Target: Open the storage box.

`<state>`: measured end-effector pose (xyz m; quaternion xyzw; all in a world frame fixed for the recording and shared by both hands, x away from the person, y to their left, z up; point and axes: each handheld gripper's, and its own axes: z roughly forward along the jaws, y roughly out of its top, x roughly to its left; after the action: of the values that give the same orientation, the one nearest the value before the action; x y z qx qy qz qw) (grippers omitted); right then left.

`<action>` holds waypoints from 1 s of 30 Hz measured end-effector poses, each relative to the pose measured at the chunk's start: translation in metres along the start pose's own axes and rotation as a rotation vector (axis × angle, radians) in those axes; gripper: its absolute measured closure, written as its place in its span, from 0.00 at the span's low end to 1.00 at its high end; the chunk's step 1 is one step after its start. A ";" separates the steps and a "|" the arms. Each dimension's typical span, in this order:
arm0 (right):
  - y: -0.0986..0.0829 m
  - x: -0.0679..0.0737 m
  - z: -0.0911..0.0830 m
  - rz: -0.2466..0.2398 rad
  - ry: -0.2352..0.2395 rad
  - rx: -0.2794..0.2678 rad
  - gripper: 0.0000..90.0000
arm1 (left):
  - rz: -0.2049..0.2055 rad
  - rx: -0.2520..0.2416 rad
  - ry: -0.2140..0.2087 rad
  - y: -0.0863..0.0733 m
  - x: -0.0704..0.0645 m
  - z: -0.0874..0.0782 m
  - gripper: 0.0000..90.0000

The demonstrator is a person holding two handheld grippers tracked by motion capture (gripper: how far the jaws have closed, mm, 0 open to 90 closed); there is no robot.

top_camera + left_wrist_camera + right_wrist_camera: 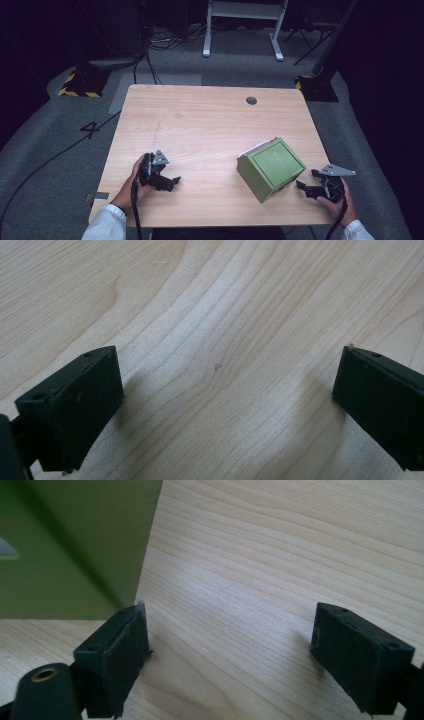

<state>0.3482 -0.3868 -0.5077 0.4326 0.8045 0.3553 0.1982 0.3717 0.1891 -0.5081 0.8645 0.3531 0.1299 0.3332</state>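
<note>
A wooden tabletop carries a green box at lower right; left tongs and right tongs gape, empty.

Box on table, between left gripper and right gripper.

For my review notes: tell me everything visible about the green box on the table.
The green box is an olive-green, matte cube-like carton with a recessed square panel on its upward face and a pale strip along its far top edge. It sits closed on the wooden table, right of centre, turned diagonally to the table edges. The right tongs stand open beside its near-right corner; contact cannot be told.
</note>
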 end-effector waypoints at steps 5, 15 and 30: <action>0.000 0.000 0.000 -0.004 0.004 0.000 0.17 | 0.020 0.005 -0.011 0.001 0.001 0.000 0.00; 0.000 0.000 0.000 -0.005 0.005 0.000 0.17 | 0.052 -0.056 -0.133 0.032 -0.006 0.002 0.23; 0.000 0.000 0.000 -0.007 0.006 -0.001 0.17 | 0.134 -0.216 -0.245 0.123 -0.032 0.021 0.26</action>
<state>0.3483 -0.3864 -0.5076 0.4287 0.8065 0.3561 0.1973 0.4227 0.0924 -0.4411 0.8546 0.2355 0.0829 0.4553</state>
